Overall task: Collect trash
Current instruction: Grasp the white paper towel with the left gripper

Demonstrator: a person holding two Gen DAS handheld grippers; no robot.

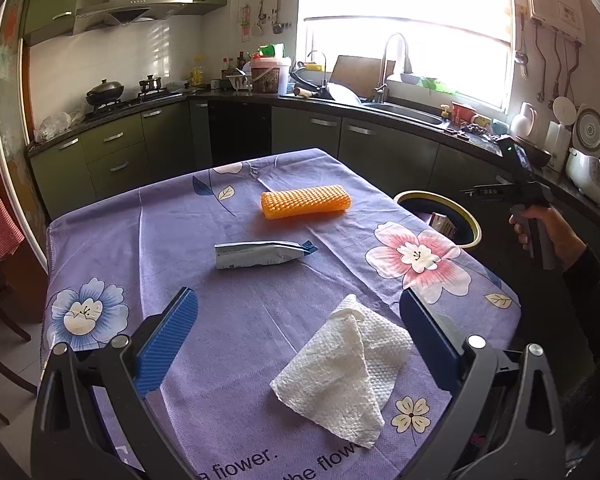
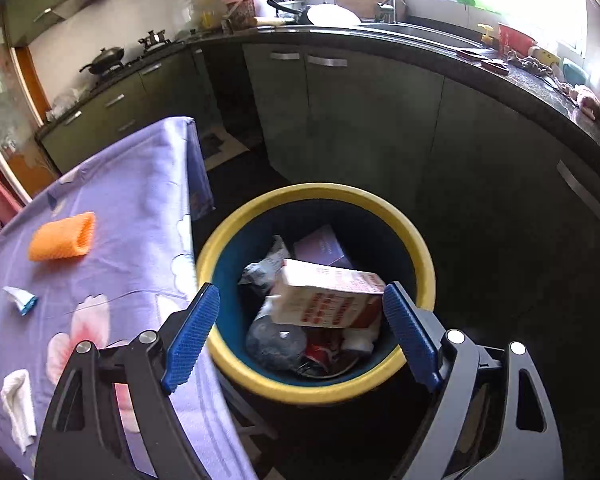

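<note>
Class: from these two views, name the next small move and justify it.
Probably lower the open left gripper onto the crumpled white paper towel lying between its fingers. The right gripper hangs open and empty over the yellow-rimmed bin.

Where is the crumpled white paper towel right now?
In the left wrist view, the crumpled white paper towel lies on the purple floral tablecloth, between the open left claw fingers, nearer than the flattened tube.

Purple floral tablecloth (image 1: 260, 320), yellow-rimmed bin (image 2: 316, 392)
</note>
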